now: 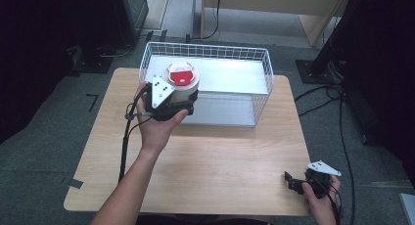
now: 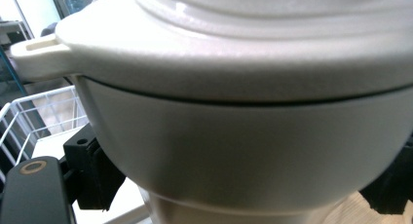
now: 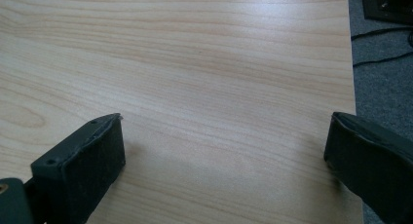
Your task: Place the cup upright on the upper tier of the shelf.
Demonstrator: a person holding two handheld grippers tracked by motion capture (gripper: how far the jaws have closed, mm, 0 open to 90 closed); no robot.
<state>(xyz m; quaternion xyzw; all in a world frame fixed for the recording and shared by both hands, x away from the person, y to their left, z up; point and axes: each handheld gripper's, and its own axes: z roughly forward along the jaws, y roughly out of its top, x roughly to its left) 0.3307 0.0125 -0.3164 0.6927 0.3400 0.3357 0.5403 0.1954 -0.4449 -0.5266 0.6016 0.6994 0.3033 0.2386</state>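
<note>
A cream-white lidded container [image 1: 182,83] with a red disc on its lid is at the front left corner of the white wire basket [image 1: 205,50]. My left gripper [image 1: 172,106] is shut on its body from the near side. In the left gripper view the container [image 2: 243,126] is right up against the camera, with one black pad [image 2: 95,177] on each side and a lid tab at the left. Whether it rests on anything is hidden. My right gripper [image 1: 296,181] lies at the table's front right corner, open, with bare wood between its fingers [image 3: 83,165].
The basket has a pale flat floor and stands at the back of the wooden table [image 1: 220,156]. Cables run over the grey carpet to the right of the table [image 3: 380,58]. Dark equipment stands at the far left and right.
</note>
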